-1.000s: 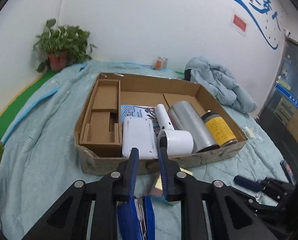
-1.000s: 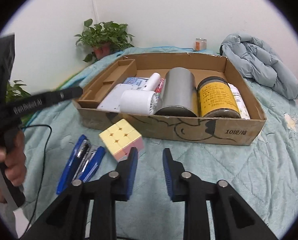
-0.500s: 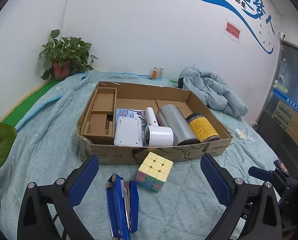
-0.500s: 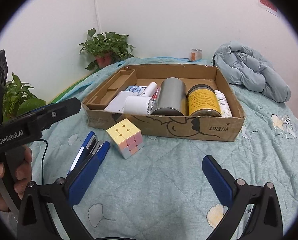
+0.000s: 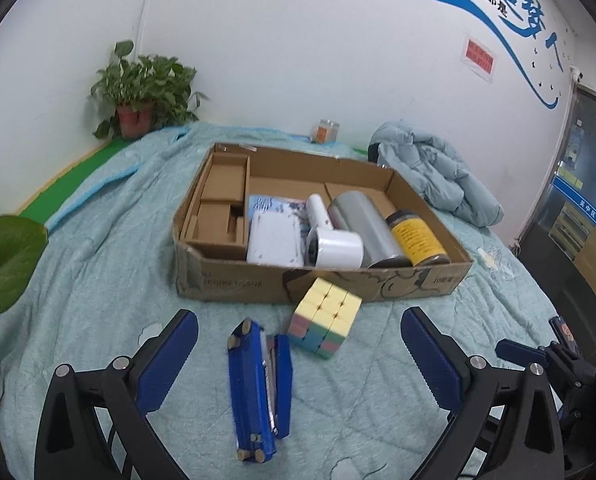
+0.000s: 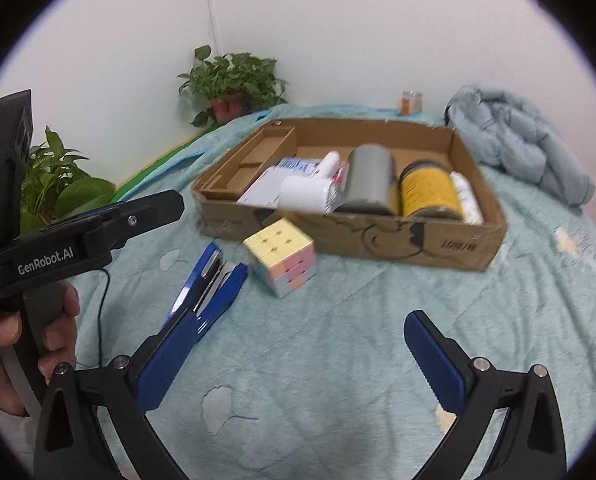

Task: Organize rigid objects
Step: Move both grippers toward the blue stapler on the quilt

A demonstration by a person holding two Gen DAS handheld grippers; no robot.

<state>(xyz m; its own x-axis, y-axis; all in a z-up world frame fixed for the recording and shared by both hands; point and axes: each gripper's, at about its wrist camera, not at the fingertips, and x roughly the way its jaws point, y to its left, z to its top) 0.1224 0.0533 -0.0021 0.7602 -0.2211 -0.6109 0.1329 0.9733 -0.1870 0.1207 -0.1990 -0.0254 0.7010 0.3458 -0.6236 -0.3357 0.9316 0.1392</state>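
A pastel puzzle cube [image 5: 325, 320] and a blue stapler [image 5: 258, 388] lie on the teal quilt just in front of a shallow cardboard box [image 5: 238, 280]. In the box lie a white flat device [image 5: 276, 240], a white hair dryer [image 5: 335, 246], a silver cylinder [image 5: 361, 220] and a yellow-labelled jar [image 5: 415, 236]. My left gripper [image 5: 298, 314] hangs open over the stapler and cube, touching neither. My right gripper [image 6: 299, 316] is open over bare quilt, with the cube [image 6: 282, 254] ahead of it and the stapler [image 6: 210, 284] by its left finger.
A potted plant [image 5: 142, 92], a small jar [image 5: 325, 132] and a bundled light-blue jacket [image 5: 437, 168] sit behind the box by the wall. Large leaves [image 5: 6, 260] reach in at the left. A hand [image 6: 2, 344] holds the left gripper's handle.
Both grippers' jaws went from nearly shut to wide. Both pulled back from the box, so the cube and stapler now show fully in front of them.
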